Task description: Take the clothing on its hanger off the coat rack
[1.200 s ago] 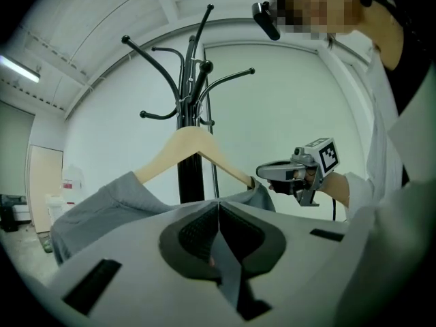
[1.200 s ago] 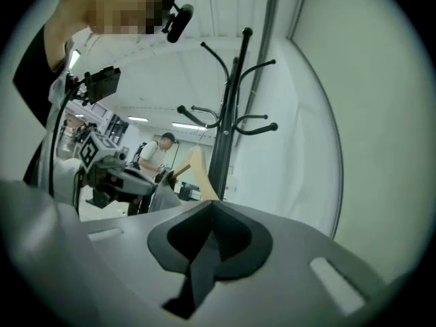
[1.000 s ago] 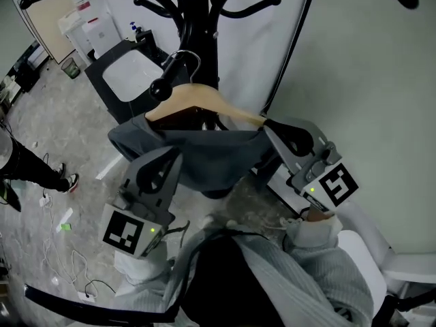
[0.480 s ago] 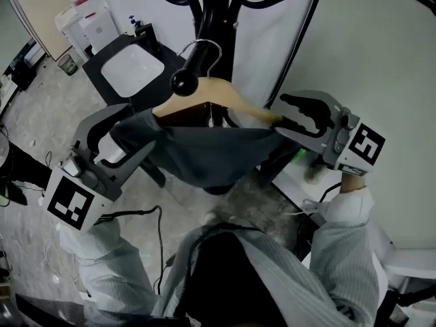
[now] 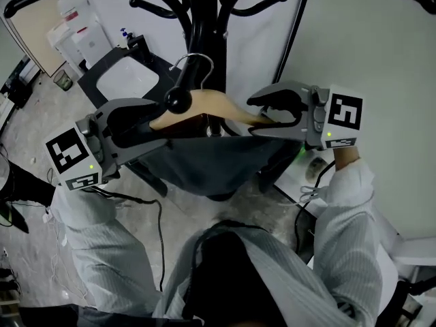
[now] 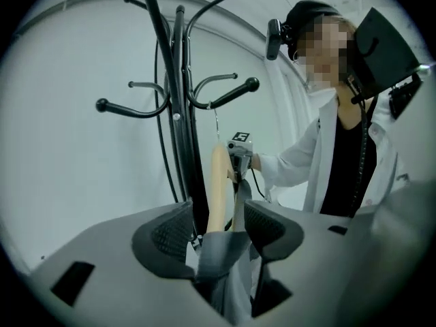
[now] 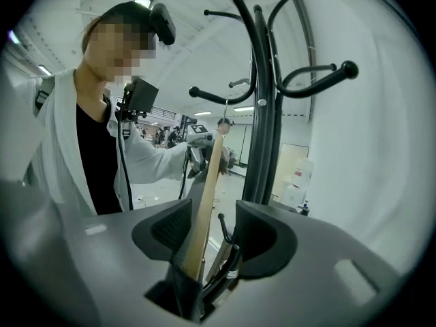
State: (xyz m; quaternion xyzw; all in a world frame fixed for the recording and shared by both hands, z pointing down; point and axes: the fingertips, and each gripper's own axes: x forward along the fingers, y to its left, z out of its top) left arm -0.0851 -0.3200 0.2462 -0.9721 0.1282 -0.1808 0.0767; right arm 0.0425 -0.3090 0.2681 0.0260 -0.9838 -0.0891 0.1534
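Observation:
A wooden hanger (image 5: 221, 105) hangs by its metal hook (image 5: 195, 63) from a ball-tipped arm (image 5: 178, 99) of the black coat rack (image 5: 204, 19). Grey clothing (image 5: 204, 159) drapes from it. My left gripper (image 5: 160, 122) stands open around the hanger's left end. In the left gripper view the cloth and wood (image 6: 218, 182) lie between the wide jaws (image 6: 218, 234). My right gripper (image 5: 255, 116) straddles the right end and its jaws are opening. In the right gripper view the wooden end (image 7: 211, 182) sits between the jaws (image 7: 208, 234), near the left pad and apart from the right pad.
More curved rack arms (image 5: 262, 5) reach out overhead. Behind the rack stands a black-framed stand with a white top (image 5: 126, 73). A pale wall (image 5: 381, 60) is close on the right. A cable (image 5: 160, 223) trails over the floor below.
Both grippers rose from below the garment to the hanger's two ends. Their jaws went from shut to wide apart.

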